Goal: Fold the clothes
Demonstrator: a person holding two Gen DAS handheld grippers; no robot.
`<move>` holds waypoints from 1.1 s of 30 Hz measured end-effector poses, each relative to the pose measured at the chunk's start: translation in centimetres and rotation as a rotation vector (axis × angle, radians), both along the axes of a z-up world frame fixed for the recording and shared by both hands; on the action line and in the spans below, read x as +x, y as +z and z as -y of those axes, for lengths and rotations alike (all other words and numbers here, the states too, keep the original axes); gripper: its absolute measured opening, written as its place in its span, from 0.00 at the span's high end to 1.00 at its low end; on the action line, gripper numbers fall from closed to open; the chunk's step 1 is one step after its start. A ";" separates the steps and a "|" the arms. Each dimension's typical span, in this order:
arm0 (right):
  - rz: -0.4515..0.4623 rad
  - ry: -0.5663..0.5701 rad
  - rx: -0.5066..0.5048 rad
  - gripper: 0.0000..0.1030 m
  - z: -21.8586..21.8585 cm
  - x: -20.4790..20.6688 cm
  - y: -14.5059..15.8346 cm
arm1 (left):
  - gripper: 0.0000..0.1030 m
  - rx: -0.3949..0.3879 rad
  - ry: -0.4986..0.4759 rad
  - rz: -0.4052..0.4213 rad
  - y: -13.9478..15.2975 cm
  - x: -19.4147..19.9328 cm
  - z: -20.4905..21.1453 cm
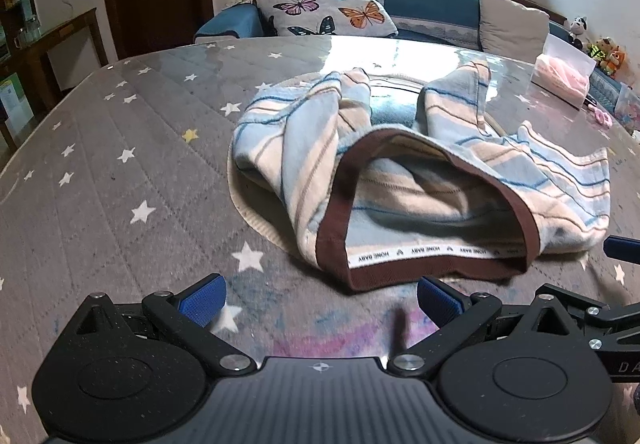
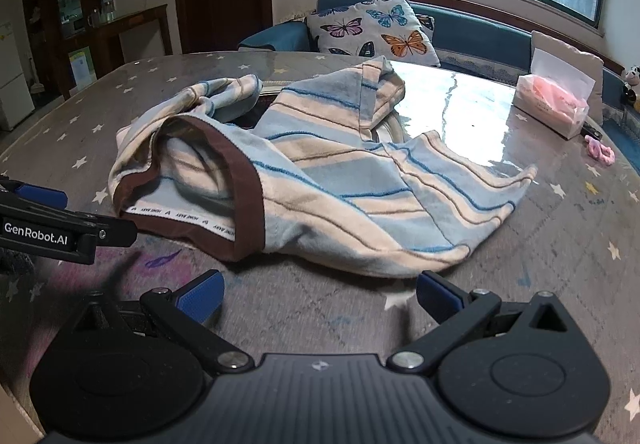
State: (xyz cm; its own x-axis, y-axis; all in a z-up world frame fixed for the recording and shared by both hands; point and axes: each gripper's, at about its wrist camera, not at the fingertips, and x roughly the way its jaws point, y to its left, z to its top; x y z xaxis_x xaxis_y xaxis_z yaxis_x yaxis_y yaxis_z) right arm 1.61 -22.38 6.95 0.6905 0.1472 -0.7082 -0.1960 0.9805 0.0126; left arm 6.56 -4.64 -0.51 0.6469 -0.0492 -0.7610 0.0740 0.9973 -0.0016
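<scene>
Nearest your lens, your left gripper [image 1: 322,300] is hovering low over the table with its 2 blue pads [image 1: 204,300] spread wide, released and grasping nothing. Your right gripper [image 2: 318,296] is doing the same: pads [image 2: 436,294] parted, nothing between them, bare tabletop showing in the gap.

The striped pants [image 1: 420,171] are lying crumpled on the star-print tablecloth [image 1: 120,163], just past your left fingertips at 12 to 1 o'clock in the left wrist view. The brown waistband [image 1: 400,276] is gaping open toward you, its white "HONE BABY" inner tape showing, and its near edge is sitting just beside your left gripper's right-hand pad, though you cannot tell whether they are touching. The 2 legs are trailing away toward the far side of the table, bunched and twisted.

In the right wrist view the pants [image 2: 340,195] are filling the middle, waistband [image 2: 244,179] at 11 o'clock, and the nearest fabric edge is lying just ahead of your right fingertips. Your left gripper is entering that view at 9 o'clock, near the waistband.

A tissue pack [image 2: 552,103] is sitting at 2 o'clock near the far table edge, with a pink hair tie [image 2: 600,149] just beside it. A butterfly cushion [image 2: 372,29] is resting on the blue sofa [image 2: 472,31] beyond the table at 12 o'clock.
</scene>
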 end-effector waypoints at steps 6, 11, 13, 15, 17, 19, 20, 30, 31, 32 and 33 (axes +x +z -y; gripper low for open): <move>0.003 0.008 0.006 0.00 0.0 1.0 0.0 | 0.00 0.012 0.001 0.008 0.4 1.0 0.0; 0.009 0.007 0.002 0.00 0.4 1.8 0.2 | 0.00 0.015 0.011 0.033 1.4 2.0 -0.5; 0.014 0.002 0.005 0.00 0.7 2.1 0.3 | 0.00 0.021 0.019 0.046 1.8 2.6 -0.7; 0.017 -0.008 0.012 0.00 1.2 2.5 0.4 | 0.00 0.025 0.024 0.066 2.4 3.4 -0.9; 0.022 -0.022 0.017 0.00 1.9 3.0 0.6 | 0.00 0.039 0.032 0.082 2.8 4.3 -0.9; 0.026 -0.040 0.020 0.00 2.8 3.6 0.8 | 0.01 0.046 0.035 0.094 3.2 5.5 -1.0; 0.029 -0.048 0.024 0.00 3.2 3.8 0.9 | 0.01 0.046 0.034 0.101 3.4 5.9 -1.0; 0.031 -0.197 0.057 0.01 9.1 7.6 0.7 | 0.33 0.033 -0.021 0.068 3.0 11.6 -0.6; 0.022 -0.219 0.064 0.02 10.0 8.1 0.5 | 0.37 0.029 -0.031 0.059 2.7 11.8 -0.5; 0.017 -0.233 0.072 0.04 10.7 8.5 0.4 | 0.45 0.025 -0.045 0.047 2.5 12.1 -0.5; 0.012 -0.243 0.077 0.07 11.2 8.7 0.2 | 0.53 0.022 -0.053 0.037 2.3 12.2 -0.4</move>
State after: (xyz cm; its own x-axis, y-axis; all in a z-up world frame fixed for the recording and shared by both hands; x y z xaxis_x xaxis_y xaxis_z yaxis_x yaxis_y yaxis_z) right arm 10.35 -33.58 7.17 0.7204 0.0290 -0.6929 0.0450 0.9951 0.0884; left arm 18.79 -4.21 1.76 0.6717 -0.0679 -0.7377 0.1265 0.9917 0.0239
